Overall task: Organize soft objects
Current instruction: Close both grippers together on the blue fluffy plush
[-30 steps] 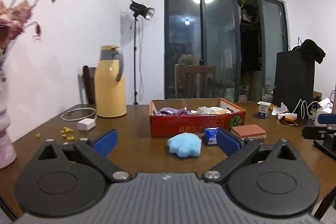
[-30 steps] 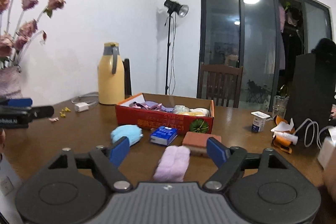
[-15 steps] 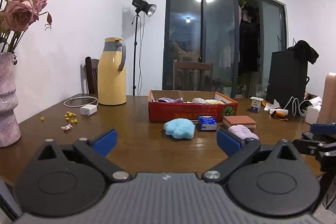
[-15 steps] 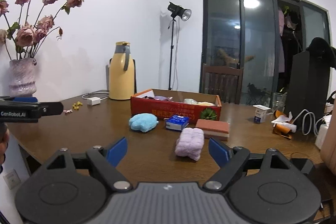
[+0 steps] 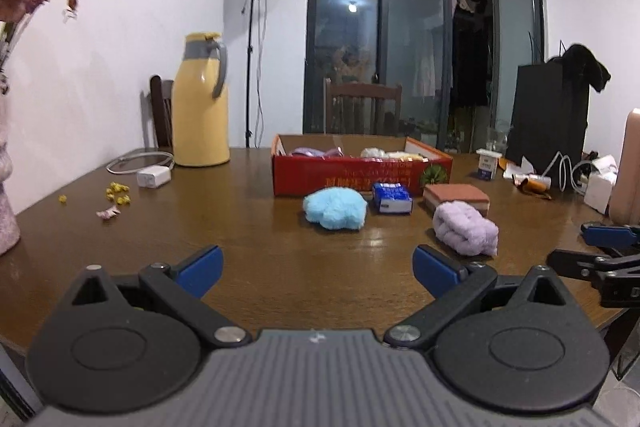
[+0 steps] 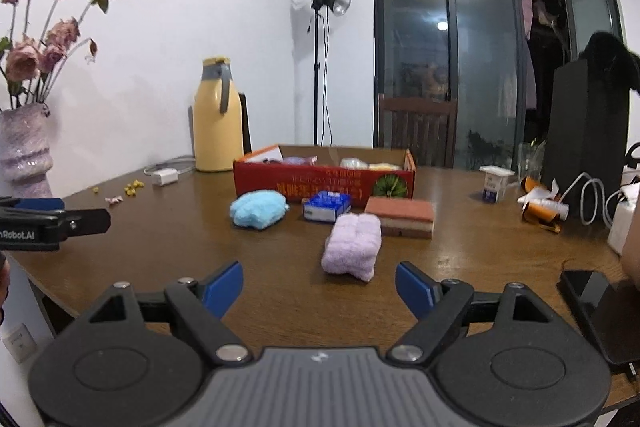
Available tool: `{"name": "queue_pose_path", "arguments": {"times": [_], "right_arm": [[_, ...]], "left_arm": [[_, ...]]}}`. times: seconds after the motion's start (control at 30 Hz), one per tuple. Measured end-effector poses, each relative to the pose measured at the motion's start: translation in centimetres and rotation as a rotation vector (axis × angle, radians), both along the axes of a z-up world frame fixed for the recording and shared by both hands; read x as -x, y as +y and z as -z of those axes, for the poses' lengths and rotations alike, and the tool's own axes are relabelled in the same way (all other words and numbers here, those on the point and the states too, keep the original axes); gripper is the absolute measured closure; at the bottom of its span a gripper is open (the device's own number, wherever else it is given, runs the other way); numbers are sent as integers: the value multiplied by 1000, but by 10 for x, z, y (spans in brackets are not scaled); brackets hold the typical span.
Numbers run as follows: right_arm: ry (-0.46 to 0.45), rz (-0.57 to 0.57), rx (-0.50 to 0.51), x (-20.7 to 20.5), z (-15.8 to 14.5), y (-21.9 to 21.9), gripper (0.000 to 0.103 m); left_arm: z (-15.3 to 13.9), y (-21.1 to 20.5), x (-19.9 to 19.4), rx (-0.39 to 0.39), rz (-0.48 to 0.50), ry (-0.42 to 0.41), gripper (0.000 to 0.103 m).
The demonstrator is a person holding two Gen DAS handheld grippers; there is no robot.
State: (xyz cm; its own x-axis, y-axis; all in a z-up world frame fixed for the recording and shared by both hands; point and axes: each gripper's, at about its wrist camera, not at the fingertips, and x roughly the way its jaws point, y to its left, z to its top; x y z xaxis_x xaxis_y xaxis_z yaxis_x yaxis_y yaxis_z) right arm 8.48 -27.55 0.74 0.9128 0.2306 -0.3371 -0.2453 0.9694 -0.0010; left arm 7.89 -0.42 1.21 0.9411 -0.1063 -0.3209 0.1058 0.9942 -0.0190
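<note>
A fluffy blue soft object (image 5: 335,207) (image 6: 259,208) and a folded lilac fluffy cloth (image 5: 466,233) (image 6: 353,246) lie on the brown table in front of a red cardboard box (image 5: 360,172) (image 6: 325,176) that holds several soft items. My left gripper (image 5: 316,271) is open and empty, well short of the blue object. My right gripper (image 6: 319,287) is open and empty, just short of the lilac cloth.
A small blue box (image 5: 392,197) and a red-brown sponge block (image 6: 401,216) lie beside the soft objects. A yellow thermos (image 5: 202,115), a charger (image 5: 154,177), a flower vase (image 6: 24,151), a milk carton (image 6: 494,183), cables and a phone (image 6: 592,301) stand around the table edges.
Both grippers have pulled back from the box toward the near table edge. The objects look farther away. Both stayed open and empty.
</note>
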Motion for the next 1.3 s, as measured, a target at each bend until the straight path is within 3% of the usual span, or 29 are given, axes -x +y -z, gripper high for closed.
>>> {"name": "queue_pose_path", "arguments": {"times": [0.43,0.7,0.93,1.0,1.1,1.2,1.3], "right_arm": [[105,-42,-23,-94,3,14,27],[161,-166,-120,-194,-11,40,31],[312,-202,-243,-289,10,73,44],[319,-215,-227,-301,17,82,45],[346,-237,-231,-310,29,90,55],[350,-257,-262,-311,33,86,58],[355,-268,-280,-311,35,83,61]], "left_arm": [[15,-7,-79,15,15,107,0],[6,22,-183,170,49,172,2],[22,39,-255,251,115,271,32],[31,45,-266,310,165,298,38],[50,54,-276,425,234,361,58],[54,56,-280,448,253,376,65],[54,55,-279,442,254,378,67]]}}
